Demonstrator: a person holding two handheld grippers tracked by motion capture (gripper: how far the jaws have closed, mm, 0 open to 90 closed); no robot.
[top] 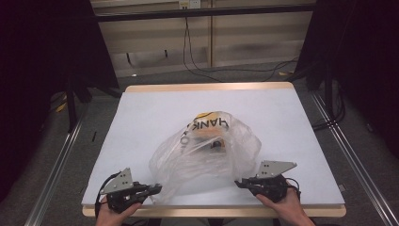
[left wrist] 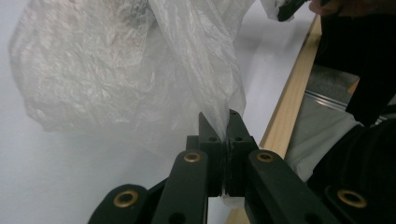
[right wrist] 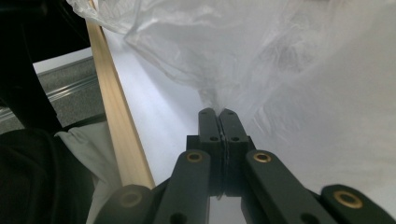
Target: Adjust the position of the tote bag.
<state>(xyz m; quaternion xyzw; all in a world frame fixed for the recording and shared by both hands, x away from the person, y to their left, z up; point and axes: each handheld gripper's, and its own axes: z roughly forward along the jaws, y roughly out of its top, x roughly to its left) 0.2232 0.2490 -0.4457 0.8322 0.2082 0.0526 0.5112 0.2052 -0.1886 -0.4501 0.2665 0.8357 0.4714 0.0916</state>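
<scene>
A clear plastic bag [top: 207, 155] with black lettering and small items inside lies near the front middle of the white table [top: 155, 108]. My left gripper [top: 157, 188] is at the bag's front left corner, shut on a fold of the bag's film [left wrist: 219, 119]. The right gripper [top: 239, 183] is at the front right corner, shut on the bag's edge [right wrist: 212, 100]. In the left gripper view [left wrist: 223, 122] the film runs up from between the pads. In the right gripper view [right wrist: 218, 112] the pads meet with film pinched at their tips.
The table's wooden front edge [top: 211, 212] runs just behind both hands. Cables lie on the floor [top: 226, 70] beyond the far edge, and metal rails [top: 56, 160] flank the table. Dark stands sit at both sides.
</scene>
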